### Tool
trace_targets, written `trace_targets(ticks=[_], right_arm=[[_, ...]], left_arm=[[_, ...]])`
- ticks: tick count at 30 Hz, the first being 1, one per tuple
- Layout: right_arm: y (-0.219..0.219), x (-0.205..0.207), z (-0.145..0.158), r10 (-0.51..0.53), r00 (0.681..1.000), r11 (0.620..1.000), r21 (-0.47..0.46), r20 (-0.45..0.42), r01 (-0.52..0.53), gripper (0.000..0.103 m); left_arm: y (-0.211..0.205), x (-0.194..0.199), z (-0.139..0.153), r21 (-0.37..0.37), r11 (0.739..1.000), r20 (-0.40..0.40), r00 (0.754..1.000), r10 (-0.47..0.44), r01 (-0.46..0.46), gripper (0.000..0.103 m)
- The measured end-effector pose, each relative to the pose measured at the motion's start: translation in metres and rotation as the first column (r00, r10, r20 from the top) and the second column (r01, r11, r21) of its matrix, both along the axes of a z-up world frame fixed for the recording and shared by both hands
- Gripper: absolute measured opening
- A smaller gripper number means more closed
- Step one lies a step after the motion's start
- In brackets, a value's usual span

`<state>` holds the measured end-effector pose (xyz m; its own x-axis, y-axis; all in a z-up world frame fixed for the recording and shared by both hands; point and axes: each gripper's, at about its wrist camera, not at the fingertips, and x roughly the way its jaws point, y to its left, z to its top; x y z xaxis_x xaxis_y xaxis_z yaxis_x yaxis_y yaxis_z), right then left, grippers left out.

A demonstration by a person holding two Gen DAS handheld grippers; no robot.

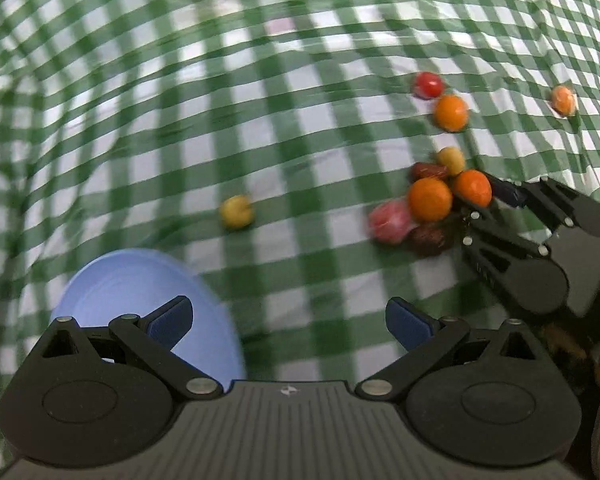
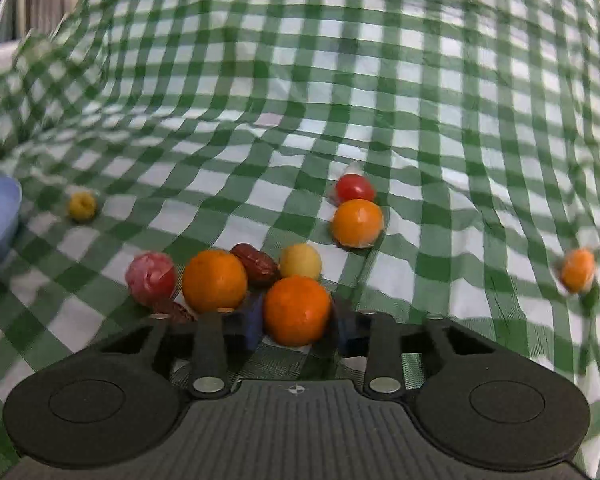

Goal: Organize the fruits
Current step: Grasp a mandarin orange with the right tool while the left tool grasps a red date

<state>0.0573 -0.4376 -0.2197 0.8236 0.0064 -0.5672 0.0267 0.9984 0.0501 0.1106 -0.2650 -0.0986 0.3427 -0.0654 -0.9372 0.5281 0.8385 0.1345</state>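
Small fruits lie on a green checked cloth. In the right wrist view my right gripper (image 2: 298, 326) is shut on an orange fruit (image 2: 297, 310). Beside it sit another orange fruit (image 2: 214, 280), a pink fruit (image 2: 151, 278), a brown date (image 2: 256, 264) and a yellow fruit (image 2: 301, 261). The left wrist view shows the same cluster (image 1: 430, 199) with the right gripper (image 1: 500, 200) at the held orange fruit (image 1: 473, 188). My left gripper (image 1: 288, 320) is open and empty above a blue plate (image 1: 112, 280).
An orange fruit (image 2: 357, 222) and a red fruit (image 2: 354, 188) lie farther back. A lone orange fruit (image 2: 577, 270) sits far right, a lone yellow fruit (image 2: 82, 206) far left. The blue plate's rim (image 2: 0, 208) shows at the left edge. The cloth is wrinkled.
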Motion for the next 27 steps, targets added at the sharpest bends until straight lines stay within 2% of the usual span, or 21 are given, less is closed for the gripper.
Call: trace_targets(ticks=[4,7,12,17,20,23,24,25,27], right_arm=[[-0.029,-0.010,0.001,-0.156,0.988,0.985,0.072,0.023,0.154,0.035],[-0.051,-0.012,-0.003,-0.239,0.971,0.962,0.138,0.002,0.237,0.035],[-0.066,-0.009,-0.004,-0.260,0.966,0.952,0.165,0.002,0.256,0.035],[-0.072,-0.014,-0.004,-0.261,0.965,0.948,0.186,-0.004,0.257,0.035],[-0.072,0.006,-0.006,-0.274,0.962,0.941,0.204,-0.008,0.269,0.035],[-0.076,0.012,-0.009,-0.275,0.961,0.941,0.204,-0.004,0.270,0.035],[-0.079,0.015,-0.010,-0.278,0.961,0.940,0.205,-0.005,0.273,0.035],[-0.080,0.015,-0.010,-0.278,0.960,0.940,0.205,-0.003,0.273,0.035],[-0.072,0.011,-0.013,-0.291,0.957,0.938,0.200,0.005,0.284,0.035]], left_arm=[[-0.028,0.005,-0.016,-0.006,0.999,-0.023,0.999,-0.045,0.045,0.103],[-0.045,0.007,-0.026,-0.046,0.997,-0.088,0.994,-0.063,0.059,0.102],[-0.064,0.010,-0.042,-0.111,0.993,-0.193,0.981,0.008,-0.030,0.083],[-0.084,0.019,-0.051,-0.137,0.986,-0.234,0.970,0.065,-0.099,0.082],[-0.095,0.029,-0.057,-0.114,0.986,-0.233,0.968,0.096,-0.125,0.081],[-0.097,0.034,-0.064,-0.072,0.986,-0.224,0.966,0.131,-0.150,0.060],[-0.096,0.032,-0.062,-0.080,0.987,-0.205,0.971,0.122,-0.141,0.041],[-0.096,0.030,-0.060,-0.089,0.990,-0.194,0.977,0.094,-0.113,0.035],[-0.091,0.027,-0.054,-0.105,0.989,-0.203,0.976,0.082,-0.105,0.034]])
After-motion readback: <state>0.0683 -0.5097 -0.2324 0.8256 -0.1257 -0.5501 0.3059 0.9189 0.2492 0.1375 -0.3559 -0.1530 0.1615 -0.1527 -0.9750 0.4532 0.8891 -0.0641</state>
